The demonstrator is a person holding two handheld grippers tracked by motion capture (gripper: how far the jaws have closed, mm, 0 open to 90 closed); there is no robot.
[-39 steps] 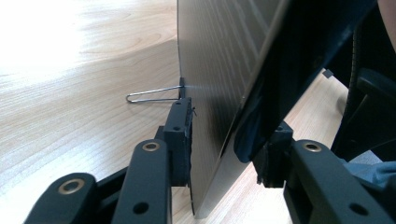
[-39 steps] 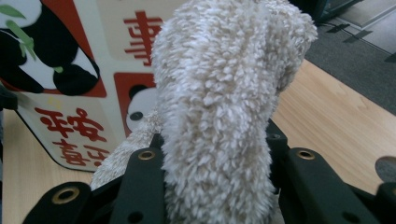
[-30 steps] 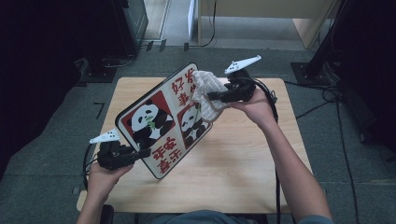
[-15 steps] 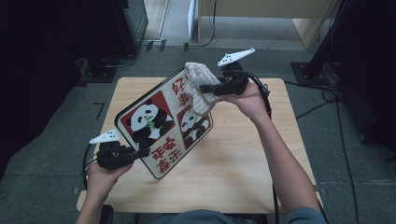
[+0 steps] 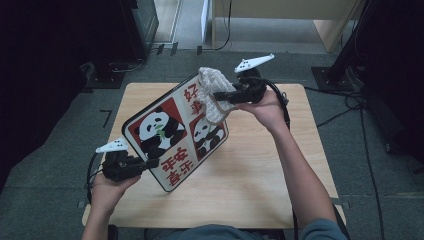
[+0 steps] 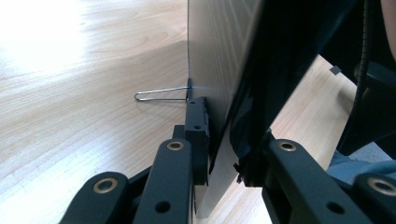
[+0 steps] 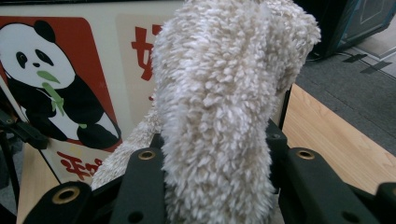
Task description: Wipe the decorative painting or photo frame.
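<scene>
While the panda picture board (image 5: 172, 134) stands tilted above the wooden worktop (image 5: 260, 180), the left tool (image 5: 150, 164) grips it at its lower left edge, and the right tool (image 5: 216, 96) presses a fluffy cream cloth (image 5: 212, 95) against its upper right part. In the high view the board slopes from the near left up toward the far right, its printed face turned to the person: 2 panda drawings on red panels and red Chinese characters on a pale ground. The left tool's jaws have just been closing, and in the left gripper view they sit clenched on the board's thin edge (image 6: 219, 154), 1 jaw on the pale back and 1 on the dark side. A thin wire stand (image 6: 161, 95) juts from the back of the board, over the worktop. The right tool is clamped on the cloth; in the right gripper view the cloth (image 7: 219, 116) bulges up thickly between the 2 black jaws and hides part of the red characters, with the larger panda (image 7: 51, 88) to its left. The cloth lies on the board near its top corner, covering the upper part of the characters there. The person's left hand (image 5: 107, 187) holds its tool at the near left edge of the worktop; the right hand (image 5: 267, 107) reaches in from the far right.
</scene>
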